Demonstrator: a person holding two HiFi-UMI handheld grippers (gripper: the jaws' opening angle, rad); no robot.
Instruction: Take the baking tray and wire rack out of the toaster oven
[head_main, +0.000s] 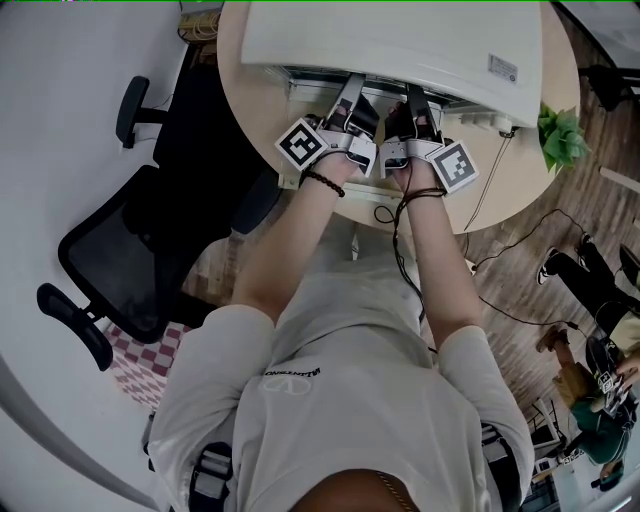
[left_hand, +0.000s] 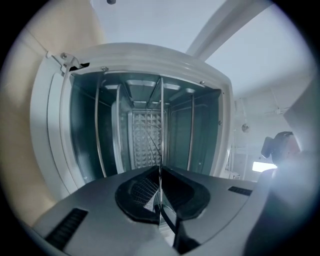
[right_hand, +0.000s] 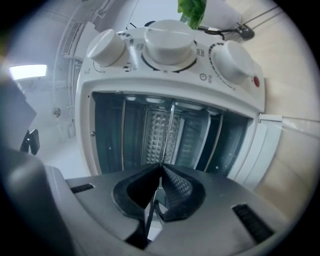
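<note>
The white toaster oven (head_main: 400, 40) stands on a round wooden table (head_main: 240, 90) with its front open. Both grippers reach into its mouth, each rolled on its side. A thin wire rack (left_hand: 161, 125) shows edge-on as a fine line running from the jaws deep into the cavity. My left gripper (left_hand: 160, 170) is shut on its front edge. My right gripper (right_hand: 161, 167) is shut on the same rack (right_hand: 169, 130) further along that edge. In the head view the left gripper (head_main: 350, 100) and right gripper (head_main: 415, 105) sit side by side under the oven's top. I cannot make out a baking tray.
The oven's open door (right_hand: 270, 145) hangs below the cavity, and three dials (right_hand: 167, 42) sit on its control panel. A green plant (head_main: 560, 135) stands at the table's right edge. A black office chair (head_main: 130, 260) is to the left. Cables trail on the floor at the right.
</note>
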